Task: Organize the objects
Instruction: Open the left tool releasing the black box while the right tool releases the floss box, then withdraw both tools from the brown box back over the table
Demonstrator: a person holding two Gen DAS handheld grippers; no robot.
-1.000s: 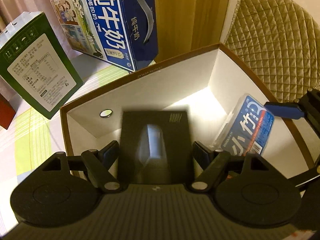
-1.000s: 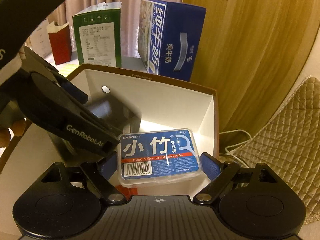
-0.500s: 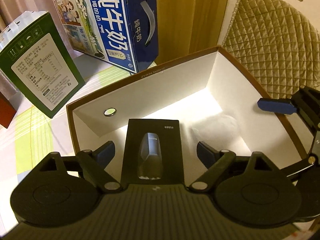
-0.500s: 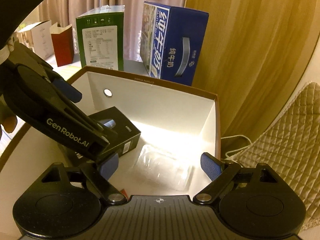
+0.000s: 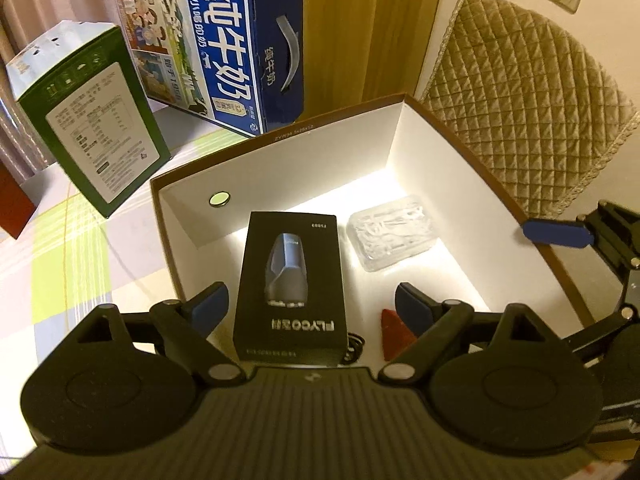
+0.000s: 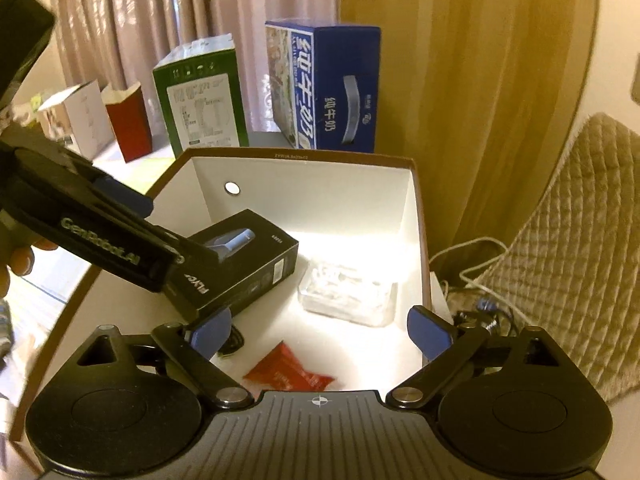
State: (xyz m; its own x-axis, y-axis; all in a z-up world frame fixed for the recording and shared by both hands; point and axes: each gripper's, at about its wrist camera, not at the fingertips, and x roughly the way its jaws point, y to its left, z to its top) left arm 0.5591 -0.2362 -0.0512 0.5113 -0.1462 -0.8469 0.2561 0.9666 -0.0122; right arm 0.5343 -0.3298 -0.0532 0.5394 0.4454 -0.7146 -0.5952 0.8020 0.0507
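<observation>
Red packet [image 6: 288,372] shows whole only past the wide, empty right tool [image 6: 320,330]; left tool [image 5: 308,304] likewise wide.

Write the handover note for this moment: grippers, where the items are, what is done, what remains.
Left gripper: jaws have just opened, nothing gripped; the black shaver box lies between them inside the white-lined brown storage box.
Right gripper: jaws likewise just opened, empty.
Done: shaver box and clear plastic floss-pick case lie in the storage box, beside a red packet and a black cable.
Left: green carton and blue milk carton stand outside; unclear whether they belong in.
</observation>
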